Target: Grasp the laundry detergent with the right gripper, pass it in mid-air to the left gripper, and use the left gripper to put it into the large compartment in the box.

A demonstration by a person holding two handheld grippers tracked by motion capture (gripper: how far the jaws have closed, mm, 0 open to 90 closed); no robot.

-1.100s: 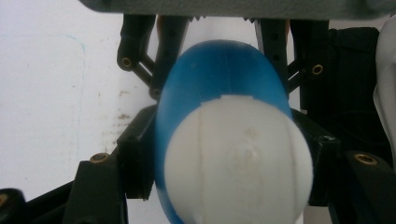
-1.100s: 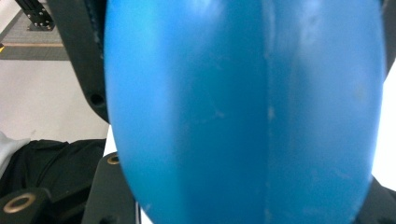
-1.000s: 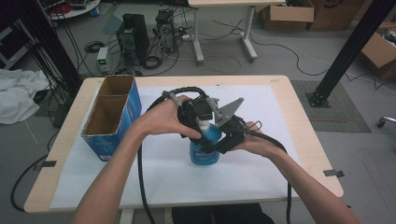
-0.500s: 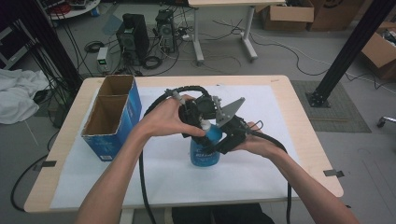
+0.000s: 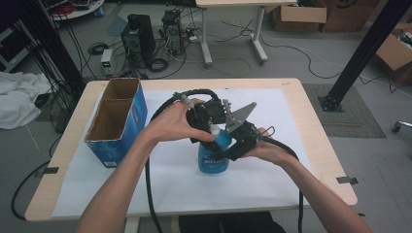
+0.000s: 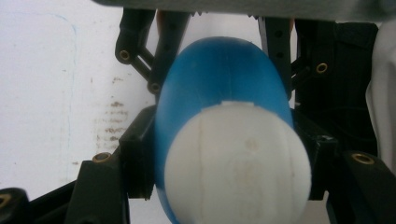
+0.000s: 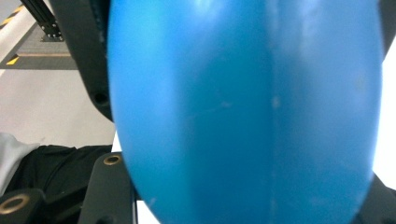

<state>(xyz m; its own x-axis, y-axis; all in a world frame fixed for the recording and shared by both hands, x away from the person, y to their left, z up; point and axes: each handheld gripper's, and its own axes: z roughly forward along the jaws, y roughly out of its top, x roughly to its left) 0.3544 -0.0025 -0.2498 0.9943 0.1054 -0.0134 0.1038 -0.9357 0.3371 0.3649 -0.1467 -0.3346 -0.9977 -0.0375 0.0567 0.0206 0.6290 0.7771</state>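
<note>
A blue bottle (image 5: pixel 213 158) with a white cap (image 5: pixel 212 129) stands upright on the white sheet near the table's middle. My left gripper (image 5: pixel 210 128) comes down from above, and its jaws press on both sides of the cap (image 6: pixel 233 163) just above the blue shoulder (image 6: pixel 219 74). My right gripper (image 5: pixel 229 149) reaches in from the right at the height of the bottle's body. In the right gripper view the blue body (image 7: pixel 243 112) sits tight between its jaws. Both hands crowd around the bottle and hide most of its upper half from the high view.
An open blue cardboard box (image 5: pixel 116 124) with two compartments stands at the table's left. A white sheet (image 5: pixel 272 179) covers most of the wooden table (image 5: pixel 316 145). Black cables (image 5: pixel 148 189) trail off the front edge.
</note>
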